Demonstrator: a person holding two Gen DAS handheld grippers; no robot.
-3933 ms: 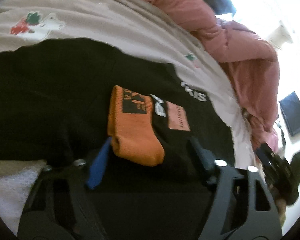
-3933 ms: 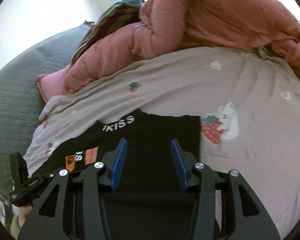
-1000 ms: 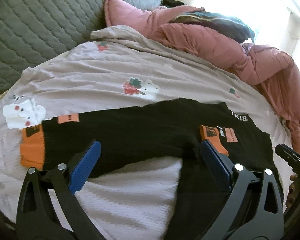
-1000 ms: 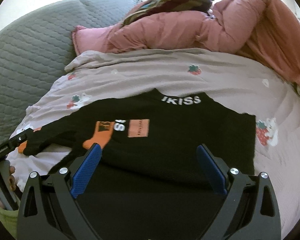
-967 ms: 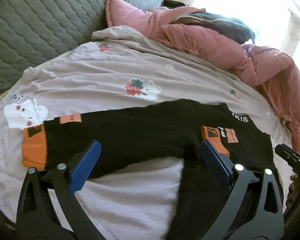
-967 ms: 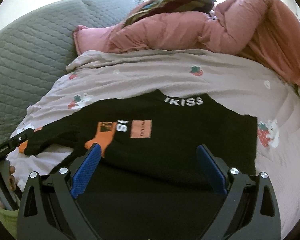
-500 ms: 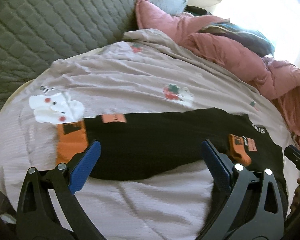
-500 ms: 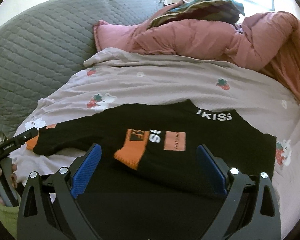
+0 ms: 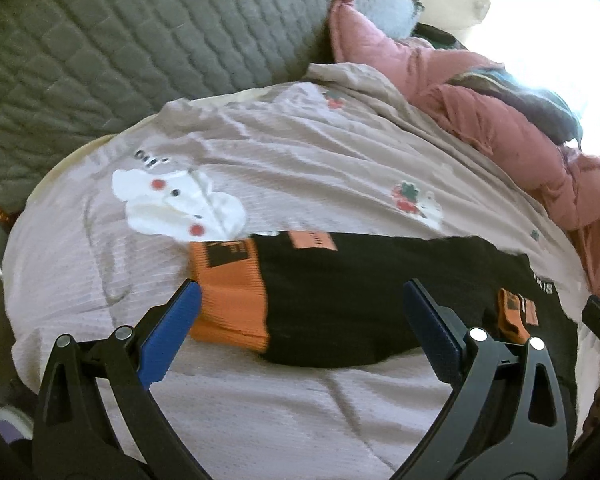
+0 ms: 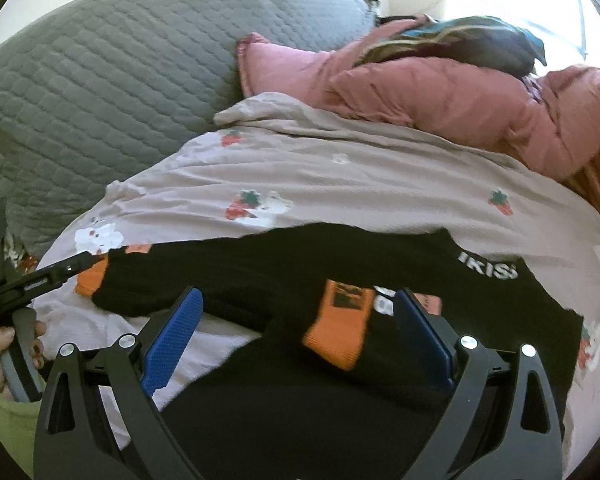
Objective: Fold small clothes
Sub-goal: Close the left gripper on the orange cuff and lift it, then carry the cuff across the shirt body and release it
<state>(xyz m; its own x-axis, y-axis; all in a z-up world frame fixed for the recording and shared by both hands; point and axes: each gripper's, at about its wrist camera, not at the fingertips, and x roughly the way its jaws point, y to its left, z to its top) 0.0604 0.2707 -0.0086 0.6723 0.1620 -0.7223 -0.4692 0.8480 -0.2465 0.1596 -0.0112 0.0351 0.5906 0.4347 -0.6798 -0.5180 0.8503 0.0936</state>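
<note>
A black long-sleeved top (image 9: 364,292) lies on the bed. One sleeve stretches out to the left and ends in an orange cuff (image 9: 230,292). The other sleeve is folded over the body, its orange cuff (image 10: 338,322) near white lettering (image 10: 486,270). My left gripper (image 9: 300,320) is open and empty, just above the outstretched sleeve near its cuff. My right gripper (image 10: 300,320) is open and empty over the folded cuff. The top also shows in the right wrist view (image 10: 260,280).
The bed has a beige sheet (image 9: 300,152) printed with strawberries. A grey quilted headboard (image 10: 100,80) stands at the back left. A pink duvet (image 10: 440,92) with a striped cloth on it is heaped at the back right.
Both grippers have swung left along the top. The outstretched cuff now sits by my left gripper's left finger. The left gripper let go of the folded cuff earlier and the right jaws opened wider.
</note>
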